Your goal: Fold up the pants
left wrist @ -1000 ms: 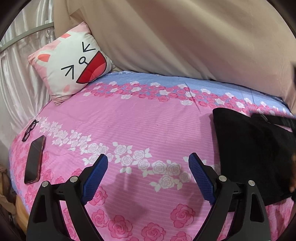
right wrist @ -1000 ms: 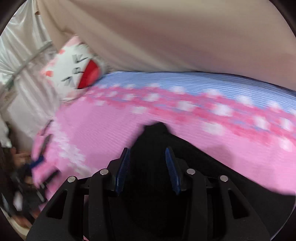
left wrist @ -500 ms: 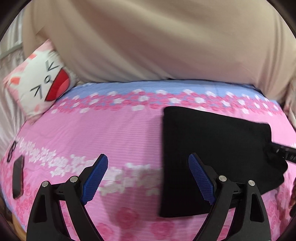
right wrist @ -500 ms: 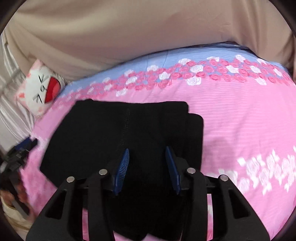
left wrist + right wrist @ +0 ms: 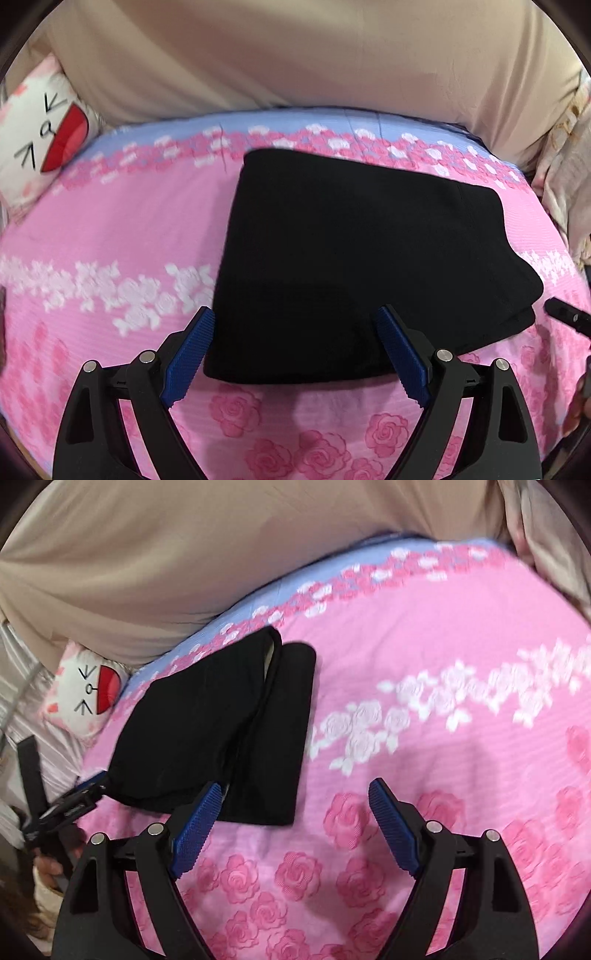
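Since the earlier frame, the right gripper [image 5: 295, 827] had let go, jaws opening empty; the left gripper [image 5: 295, 354] hung wide. Folded black fabric pants [image 5: 354, 266] lay on the pink rose-print bedsheet [image 5: 110, 229] (soft, limp, light); grip a folded edge.

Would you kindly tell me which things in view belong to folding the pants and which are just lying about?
Part of the job:
- black pants, folded on the bed
- left gripper, open
- right gripper, jaws opening, nothing between them
- pink floral bedsheet, the work surface

Just lying about:
- cat-face pillow
- beige curtain
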`<state>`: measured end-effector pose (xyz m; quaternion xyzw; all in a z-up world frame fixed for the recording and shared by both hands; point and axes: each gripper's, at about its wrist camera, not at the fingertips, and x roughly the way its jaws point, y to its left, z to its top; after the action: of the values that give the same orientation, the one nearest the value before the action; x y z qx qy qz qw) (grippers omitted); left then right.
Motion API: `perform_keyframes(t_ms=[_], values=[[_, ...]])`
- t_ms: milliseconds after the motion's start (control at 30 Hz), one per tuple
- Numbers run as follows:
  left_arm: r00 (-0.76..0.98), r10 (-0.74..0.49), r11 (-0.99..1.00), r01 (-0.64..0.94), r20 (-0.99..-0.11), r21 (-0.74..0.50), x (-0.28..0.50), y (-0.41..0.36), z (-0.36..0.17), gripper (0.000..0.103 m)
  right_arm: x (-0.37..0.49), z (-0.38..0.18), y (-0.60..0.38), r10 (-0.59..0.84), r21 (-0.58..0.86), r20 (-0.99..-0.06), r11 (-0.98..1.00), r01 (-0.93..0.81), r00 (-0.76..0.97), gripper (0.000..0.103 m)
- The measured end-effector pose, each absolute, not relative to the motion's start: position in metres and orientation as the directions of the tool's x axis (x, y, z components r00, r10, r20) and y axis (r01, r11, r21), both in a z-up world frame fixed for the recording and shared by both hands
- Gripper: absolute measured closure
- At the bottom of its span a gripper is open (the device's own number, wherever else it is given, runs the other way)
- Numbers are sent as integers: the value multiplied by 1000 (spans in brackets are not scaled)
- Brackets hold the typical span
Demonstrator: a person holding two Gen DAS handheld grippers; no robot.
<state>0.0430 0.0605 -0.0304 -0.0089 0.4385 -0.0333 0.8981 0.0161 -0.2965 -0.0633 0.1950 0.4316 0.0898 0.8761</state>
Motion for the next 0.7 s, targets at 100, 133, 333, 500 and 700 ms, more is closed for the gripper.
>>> perform_keyframes(t_ms=[100,133,333,500,700], values=[[611,-68,998,48,-788,-48,45,61,-32,16,22,-67,-293,373,459,-710,888,-8,598,14],[610,-74,997,49,-789,-55,46,61,-32,16,27,-68,-290,392,480,-701,877,-12,595,12],[599,-82,996,26,-796,-83,57,64,-46,11,48,-82,-268,461,529,-695,847,-42,552,12],[530,-231,957,-29,-816,-289,75,86,-64,7,56,-85,-256,458,528,-698,849,-37,550,5],[533,-248,953,-14,-809,-302,82,81,-63,10,65,-86,-246,456,535,-685,844,-32,568,6]])
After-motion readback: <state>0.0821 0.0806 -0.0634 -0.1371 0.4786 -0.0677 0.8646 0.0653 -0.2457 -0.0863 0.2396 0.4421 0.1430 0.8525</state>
